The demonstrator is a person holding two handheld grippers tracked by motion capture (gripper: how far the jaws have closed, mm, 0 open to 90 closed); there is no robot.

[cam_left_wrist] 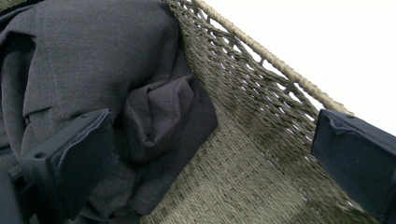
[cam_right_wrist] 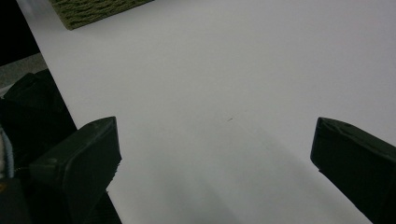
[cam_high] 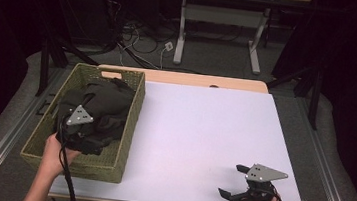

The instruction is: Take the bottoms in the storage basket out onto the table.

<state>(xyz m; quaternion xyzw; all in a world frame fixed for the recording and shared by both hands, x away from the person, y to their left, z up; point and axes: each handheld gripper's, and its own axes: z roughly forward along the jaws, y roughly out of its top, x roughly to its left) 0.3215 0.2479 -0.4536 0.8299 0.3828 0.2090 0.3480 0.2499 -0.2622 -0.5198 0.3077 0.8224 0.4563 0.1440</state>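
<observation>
A woven olive basket [cam_high: 132, 126] stands at the left of the white table [cam_high: 203, 128] and holds a crumpled dark grey garment [cam_high: 108, 103]. My left gripper [cam_high: 84, 117] is down inside the basket over the garment. Seen from the left gripper view, that gripper [cam_left_wrist: 210, 140] is open: its left jaw rests against the dark cloth [cam_left_wrist: 93, 60], and its right jaw is near the basket's woven wall [cam_left_wrist: 261, 98]. Near the table's front right, my right gripper [cam_high: 232, 180] hangs open just above the bare surface, with nothing between its jaws [cam_right_wrist: 215, 140].
The basket's corner [cam_right_wrist: 88, 11] shows far off in the right gripper view, across the white tabletop [cam_right_wrist: 243, 70]. Behind the table stand a second desk's white legs [cam_high: 181, 35] and loose cables [cam_high: 137, 41] on the floor.
</observation>
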